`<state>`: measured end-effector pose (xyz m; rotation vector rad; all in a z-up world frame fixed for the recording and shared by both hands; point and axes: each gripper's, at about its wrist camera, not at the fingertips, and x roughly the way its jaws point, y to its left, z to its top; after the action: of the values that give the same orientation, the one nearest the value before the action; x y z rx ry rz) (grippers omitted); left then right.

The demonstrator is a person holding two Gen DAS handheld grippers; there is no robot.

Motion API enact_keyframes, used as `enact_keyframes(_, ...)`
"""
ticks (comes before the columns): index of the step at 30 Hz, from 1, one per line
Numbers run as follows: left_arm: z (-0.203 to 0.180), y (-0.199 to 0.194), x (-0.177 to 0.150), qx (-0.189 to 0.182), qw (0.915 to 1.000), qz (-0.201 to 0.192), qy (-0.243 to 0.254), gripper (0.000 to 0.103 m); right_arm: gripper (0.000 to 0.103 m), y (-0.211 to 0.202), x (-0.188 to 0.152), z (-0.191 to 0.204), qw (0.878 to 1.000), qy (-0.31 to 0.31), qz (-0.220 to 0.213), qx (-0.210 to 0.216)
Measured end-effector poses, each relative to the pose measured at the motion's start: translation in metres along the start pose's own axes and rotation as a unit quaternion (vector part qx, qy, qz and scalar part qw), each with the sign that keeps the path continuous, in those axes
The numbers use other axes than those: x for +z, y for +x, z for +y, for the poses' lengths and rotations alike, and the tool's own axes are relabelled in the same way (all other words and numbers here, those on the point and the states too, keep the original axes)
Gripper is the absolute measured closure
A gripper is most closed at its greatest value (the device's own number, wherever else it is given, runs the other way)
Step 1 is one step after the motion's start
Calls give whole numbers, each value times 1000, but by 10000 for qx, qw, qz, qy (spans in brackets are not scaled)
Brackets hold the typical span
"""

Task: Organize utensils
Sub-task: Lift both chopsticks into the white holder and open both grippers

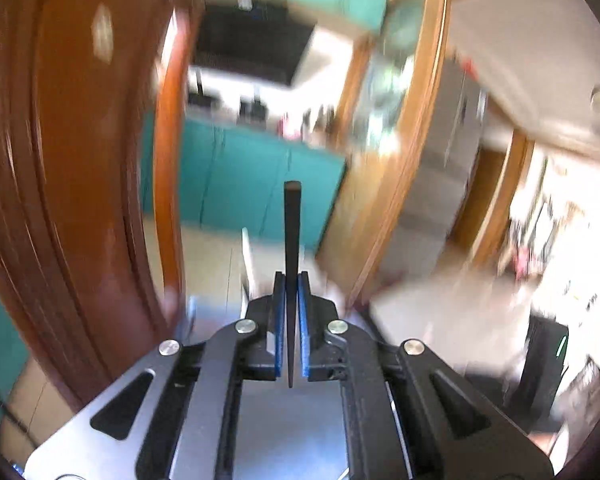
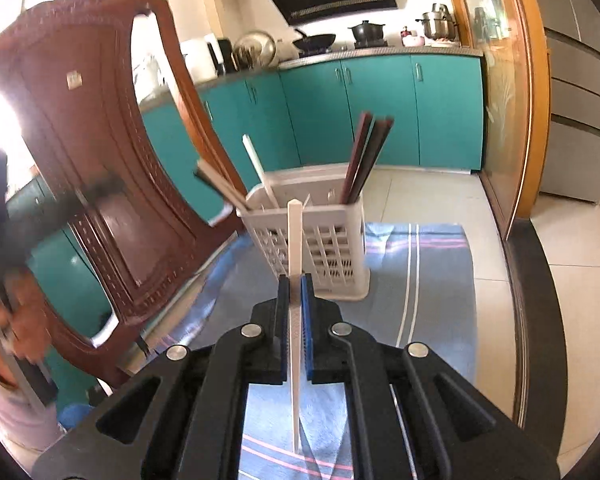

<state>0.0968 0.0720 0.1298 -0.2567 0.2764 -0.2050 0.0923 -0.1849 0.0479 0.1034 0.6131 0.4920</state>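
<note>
A: Grippers first. Your left gripper [image 1: 291,280] is clamped on a black chopstick [image 1: 291,232], blue pads pressed to both sides, the stick running straight toward twelve o'clock past the fingertips. The left wrist view is smeared by blur; a brown chair back [image 1: 80,160] fills nine o'clock.

B: And your right gripper [image 2: 295,284]?

A: Closed tight on a white chopstick [image 2: 294,240], also pointing to twelve o'clock, its far end overlapping the white slotted utensil basket [image 2: 340,248] in the right wrist view.

B: Where does the basket sit?

A: Upright on a blue striped cloth [image 2: 432,272], just beyond your right fingertips. Dark red-brown chopsticks [image 2: 366,156] lean in its compartment at one o'clock; white chopsticks [image 2: 256,164] lean out at eleven o'clock.

B: Anything else near you?

A: Teal cabinets [image 2: 380,112] behind the basket, and your blurred hand [image 2: 8,320] at eight o'clock.
</note>
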Motion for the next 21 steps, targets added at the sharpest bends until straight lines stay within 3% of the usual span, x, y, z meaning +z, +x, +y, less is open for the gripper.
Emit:
enact_keyframes(2, 2, -4, 23, 65, 9976, -650, -220, 96, 96, -4, 9, 0, 9999, 15, -107, -49)
enact_keyframes(5, 5, 17, 36, 230, 9939, -1004, -386, 96, 96, -8, 24, 2, 9995, -8, -299, -57)
enact_keyframes(9, 9, 62, 28, 546, 9949, -750, -400, 96, 96, -20, 52, 6, 9976, -101, -663, -146)
enact_keyframes(16, 7, 115, 12, 833, 9961, -238, -134, 96, 96, -47, 97, 8, 9784, 180, -2039, -294)
enact_keyframes(18, 6, 120, 6, 859, 9962, -90, -60, 96, 96, -41, 99, 4, 9697, 351, -2391, -350)
enact_keyframes(21, 7, 129, 0, 840, 9964, 113, 5, 96, 96, -15, 97, -7, 9663, 564, -2453, -538)
